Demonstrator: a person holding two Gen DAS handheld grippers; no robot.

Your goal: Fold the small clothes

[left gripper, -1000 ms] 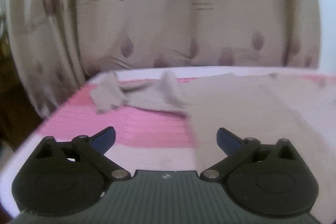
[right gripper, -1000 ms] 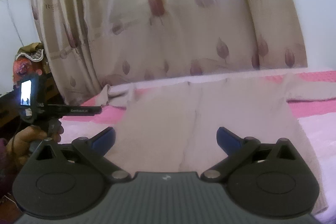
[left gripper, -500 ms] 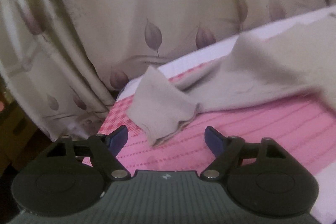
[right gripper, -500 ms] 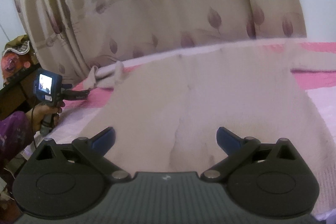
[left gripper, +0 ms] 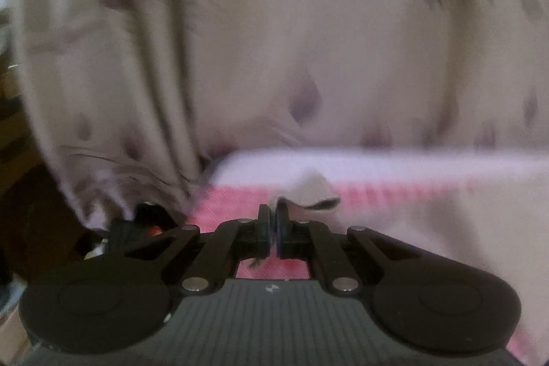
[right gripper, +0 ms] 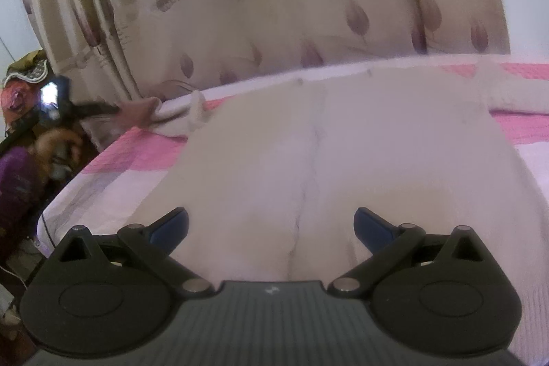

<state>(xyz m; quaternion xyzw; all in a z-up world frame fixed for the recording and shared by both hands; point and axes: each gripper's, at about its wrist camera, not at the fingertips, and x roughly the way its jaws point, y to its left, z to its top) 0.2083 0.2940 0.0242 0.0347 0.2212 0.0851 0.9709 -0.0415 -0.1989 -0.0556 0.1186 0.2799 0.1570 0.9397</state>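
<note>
The cream sweater (right gripper: pixel 360 160) is lying spread flat on the pink-striped bed (right gripper: pixel 144 156), folding barely starting. The left gripper (left gripper: pixel 273 225) is pinching the far-left sleeve cuff (left gripper: pixel 308 191); only the right view is showing the right gripper (right gripper: pixel 271 227) hanging apart over the near hem

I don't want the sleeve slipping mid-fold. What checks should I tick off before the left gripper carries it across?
1. left gripper shut on the sleeve cuff: ok, fabric shows between the fingers.
2. Grip depth on the cuff: cannot tell, the view is blurred.
3. right gripper open and free: ok, it hovers over the sweater body.
4. Sweater body lying flat on the pink bedspread: ok, one centre crease.
5. Other sleeve laid out: ok.
6. Curtain apart from the cuff: cannot tell.
</note>
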